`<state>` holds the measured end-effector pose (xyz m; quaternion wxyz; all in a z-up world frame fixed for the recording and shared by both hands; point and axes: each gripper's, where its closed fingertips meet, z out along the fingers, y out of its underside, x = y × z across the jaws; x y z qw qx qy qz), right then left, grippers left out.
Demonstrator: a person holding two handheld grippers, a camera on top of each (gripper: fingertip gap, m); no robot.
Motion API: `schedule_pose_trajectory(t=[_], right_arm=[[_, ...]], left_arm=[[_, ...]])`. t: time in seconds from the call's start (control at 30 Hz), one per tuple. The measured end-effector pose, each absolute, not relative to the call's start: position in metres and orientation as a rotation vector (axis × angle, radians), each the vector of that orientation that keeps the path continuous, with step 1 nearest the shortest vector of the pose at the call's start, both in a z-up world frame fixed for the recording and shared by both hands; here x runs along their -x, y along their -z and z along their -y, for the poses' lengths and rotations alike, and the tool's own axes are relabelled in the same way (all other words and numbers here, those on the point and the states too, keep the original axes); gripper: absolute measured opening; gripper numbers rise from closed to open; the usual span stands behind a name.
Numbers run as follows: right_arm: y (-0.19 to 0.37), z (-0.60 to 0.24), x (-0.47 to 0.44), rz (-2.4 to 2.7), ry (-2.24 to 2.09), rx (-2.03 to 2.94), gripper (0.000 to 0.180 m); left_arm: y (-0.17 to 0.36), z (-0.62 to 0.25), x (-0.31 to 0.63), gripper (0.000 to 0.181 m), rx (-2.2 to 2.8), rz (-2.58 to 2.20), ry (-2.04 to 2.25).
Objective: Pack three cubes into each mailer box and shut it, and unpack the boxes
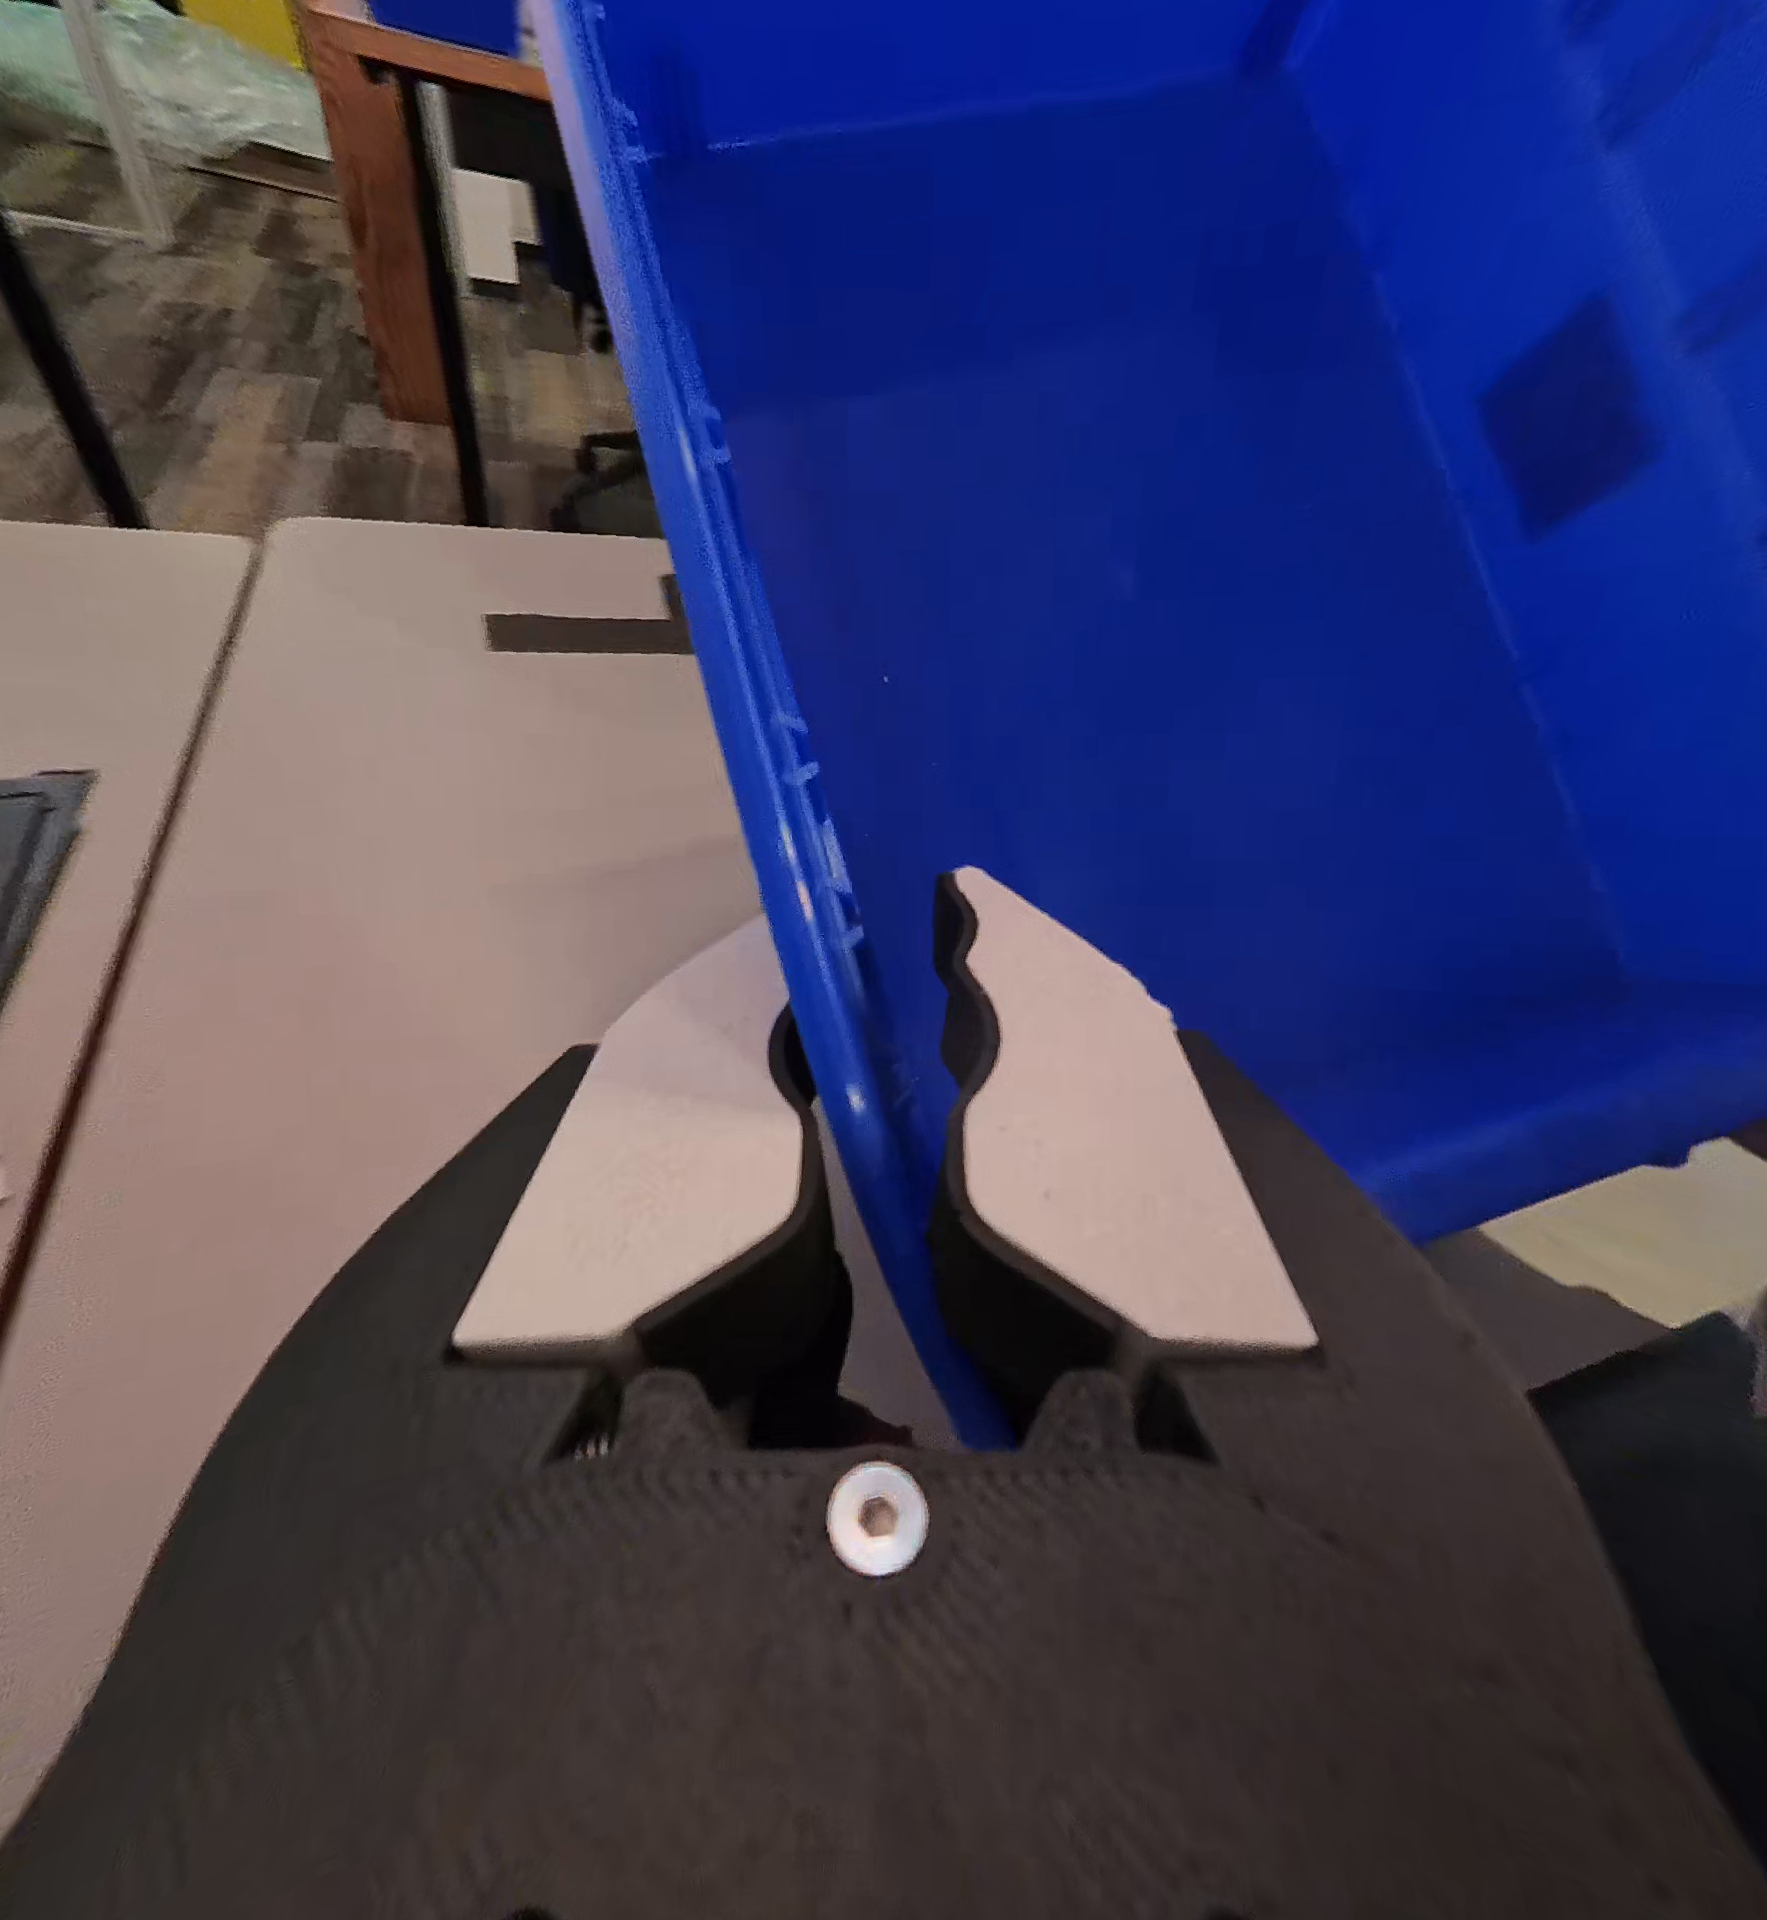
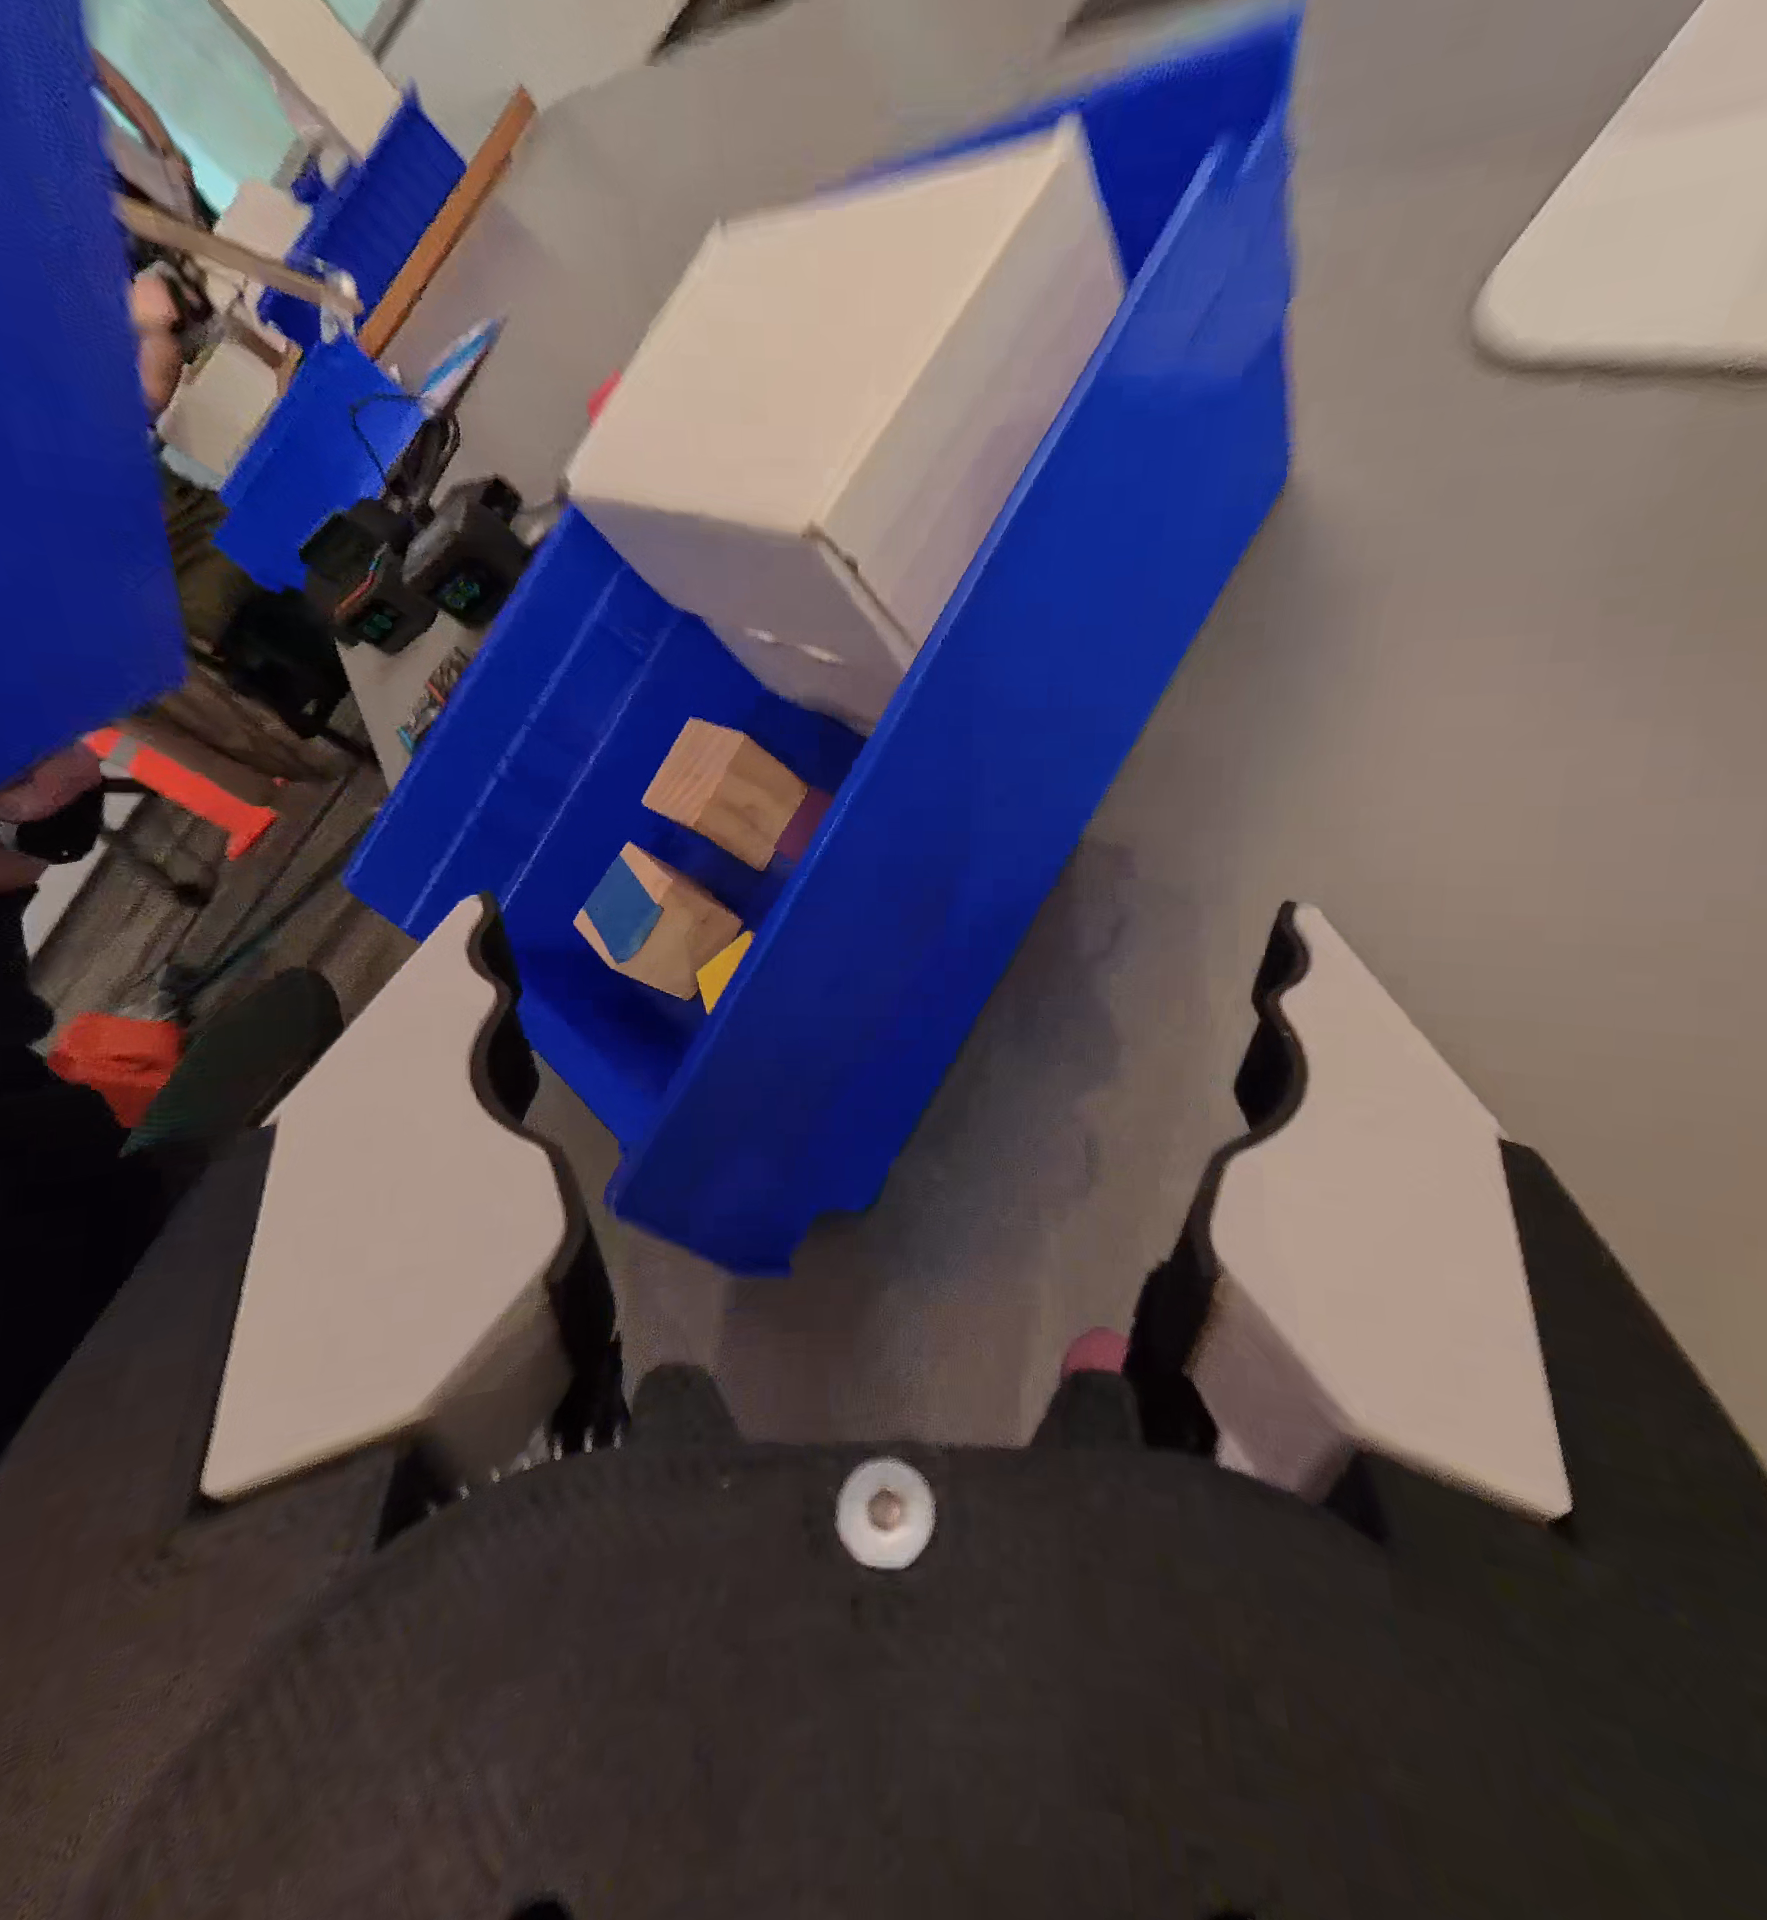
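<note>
While the left gripper [image 1: 884, 1049] clamps the wall of a tilted blue bin [image 1: 1170, 623], the right gripper [image 2: 884, 997] gapes apart below a second bin [image 2: 1014, 779], mid-frame, holding a white mailer box [image 2: 837, 416] and wooden cubes [image 2: 728, 790].

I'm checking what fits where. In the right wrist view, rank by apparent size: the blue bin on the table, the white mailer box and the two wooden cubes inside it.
1. Blue bin
2. White mailer box
3. Two wooden cubes: alike, unranked.
</note>
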<state>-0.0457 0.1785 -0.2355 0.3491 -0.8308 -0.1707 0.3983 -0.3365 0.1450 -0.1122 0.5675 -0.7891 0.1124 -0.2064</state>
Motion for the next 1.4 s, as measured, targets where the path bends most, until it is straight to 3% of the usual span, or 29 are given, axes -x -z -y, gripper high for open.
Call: schedule_pose_trajectory(t=[0.33, 0.53, 0.77, 1.0, 1.2, 1.4], right_arm=[[0.112, -0.105, -0.108, 0.385, -0.748, 1.754, 0.126], [0.077, -0.038, -0.160, 0.390, -0.535, 1.624, 0.125], [0.098, -0.005, -0.223, 0.170, -0.454, 1.632, 0.119], [0.182, -0.022, -0.242, 0.139, -0.328, 1.914, 0.113], [0.225, -0.037, -0.284, 0.038, -0.238, 2.015, 0.074], [0.249, -0.045, -0.315, 0.027, -0.207, 2.101, 0.055]], left_arm=[[0.116, -0.171, 0.137, 0.019, 1.842, -0.588, 0.710], [0.130, -0.167, -0.004, 0.018, 1.852, -0.799, 0.819], [0.190, -0.167, -0.110, 0.018, 1.954, -0.897, 0.912], [0.248, -0.155, -0.166, 0.020, 2.070, -0.974, 0.932], [0.274, -0.143, -0.186, 0.023, 2.126, -0.997, 0.927], [0.285, -0.127, -0.199, 0.042, 2.178, -1.026, 0.977]])
